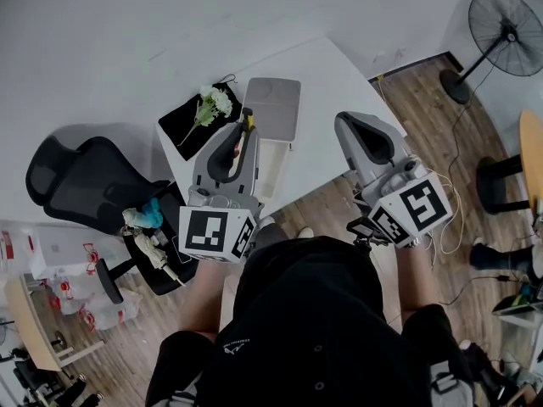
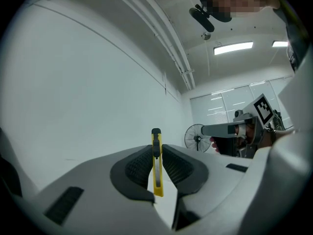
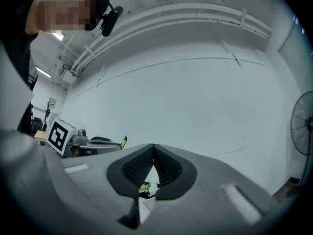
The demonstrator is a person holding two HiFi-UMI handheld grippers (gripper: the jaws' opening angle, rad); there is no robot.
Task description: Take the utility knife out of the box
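Grip falls to the left gripper (image 2: 156, 148), whose jaws press narrow against the flat sides of the slim yellow utility knife (image 2: 157, 173) with its black slider, so the handle stands on edge and cannot twist. In the head view the knife is in the air over the left edge of the open white rectangular box (image 1: 273, 172), whose grey rounded lid (image 1: 273, 108) lies just beyond it on the white surface (image 1: 339, 83). It looks clear of the box, so the task seems nearly done. The right gripper (image 3: 153, 151) hangs well apart on the right, jaws together on nothing, probably to leave room. Left of the box lie white flowers (image 1: 212, 104) on a black cloth (image 1: 182, 125).
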